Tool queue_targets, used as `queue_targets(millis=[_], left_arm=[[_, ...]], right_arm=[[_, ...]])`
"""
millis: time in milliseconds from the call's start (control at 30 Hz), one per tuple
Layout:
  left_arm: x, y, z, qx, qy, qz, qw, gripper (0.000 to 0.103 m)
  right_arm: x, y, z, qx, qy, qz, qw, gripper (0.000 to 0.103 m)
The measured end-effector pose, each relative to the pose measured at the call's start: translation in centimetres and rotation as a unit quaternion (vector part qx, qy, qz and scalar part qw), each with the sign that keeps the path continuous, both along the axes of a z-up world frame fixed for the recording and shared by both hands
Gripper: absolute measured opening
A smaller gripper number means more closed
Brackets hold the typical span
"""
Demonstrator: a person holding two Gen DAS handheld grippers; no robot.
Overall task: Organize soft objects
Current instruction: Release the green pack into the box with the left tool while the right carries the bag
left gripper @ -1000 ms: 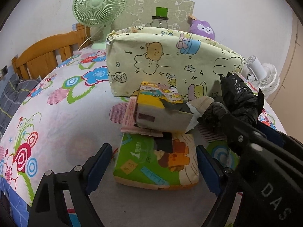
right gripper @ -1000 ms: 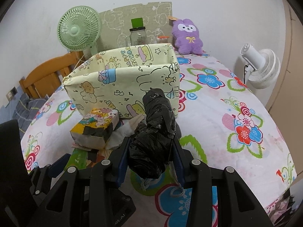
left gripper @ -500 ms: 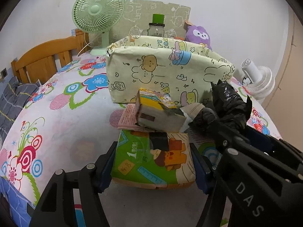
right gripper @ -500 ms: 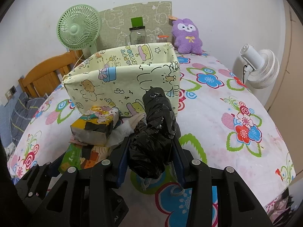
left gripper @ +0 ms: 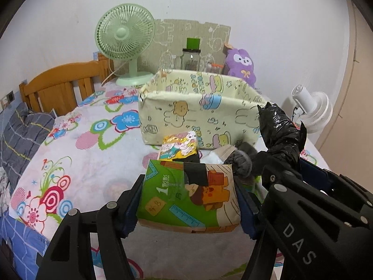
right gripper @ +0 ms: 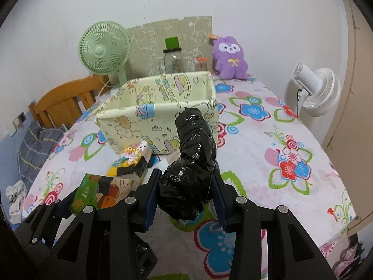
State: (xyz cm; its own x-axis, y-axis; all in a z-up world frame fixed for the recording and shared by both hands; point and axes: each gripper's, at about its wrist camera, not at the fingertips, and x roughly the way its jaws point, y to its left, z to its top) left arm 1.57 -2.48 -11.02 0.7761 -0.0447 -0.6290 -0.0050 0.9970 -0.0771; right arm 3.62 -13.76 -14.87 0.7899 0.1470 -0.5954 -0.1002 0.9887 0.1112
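Tissue pack (left gripper: 188, 196), green with a cartoon print, sits pinched between the pads of the left tongs (left gripper: 189, 204), lifted clear of the flowered bedspread (left gripper: 70, 163). Its wrapper carries a large "1" and some small characters too fine to read. The right tongs (right gripper: 185, 190) are clamped on a bundle wrapped in black plastic (right gripper: 191, 168), which pokes up past the fingers; the letters "DAS" show on that tool's body in the left view.

Just beyond the pack lies a second, yellow-topped tissue pack (left gripper: 179, 148) with a pale crumpled thing beside it (possibly cloth or paper, the view is poor there) and something grey and knitted (left gripper: 241, 163). Behind these stands the cream fabric bin (right gripper: 158, 114) printed with cartoon animals, open at the top; the yellow pack lies between the held things and its front wall.

Farther back are a green desk fan (left gripper: 124, 46), a glass jar (right gripper: 173, 60) with a green block on its lid, a purple plush toy (right gripper: 229, 58) and a piece of printed cardboard (right gripper: 149, 37) against the wall. A white fan (right gripper: 314, 91) stands off the bed's right edge, a wooden headboard (left gripper: 60, 86) to the left.
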Motion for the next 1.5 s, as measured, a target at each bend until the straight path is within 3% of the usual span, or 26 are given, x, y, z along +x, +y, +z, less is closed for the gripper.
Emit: queue_targets(millis=[600, 1500], left_arm=[[-1.1, -0.5, 5.0, 0.008, -0.043, -0.005, 0.9990, 0.071], [4.6, -1.0, 9.9, 0.018, -0.071, -0.014, 0.9972, 0.071]], right_arm=[[-2.1, -0.8, 5.2, 0.011, -0.047, -0.002, 0.999, 0.045], [3.8, -0.9, 10.2, 0.027, -0.076, 0.006, 0.997, 0.045]])
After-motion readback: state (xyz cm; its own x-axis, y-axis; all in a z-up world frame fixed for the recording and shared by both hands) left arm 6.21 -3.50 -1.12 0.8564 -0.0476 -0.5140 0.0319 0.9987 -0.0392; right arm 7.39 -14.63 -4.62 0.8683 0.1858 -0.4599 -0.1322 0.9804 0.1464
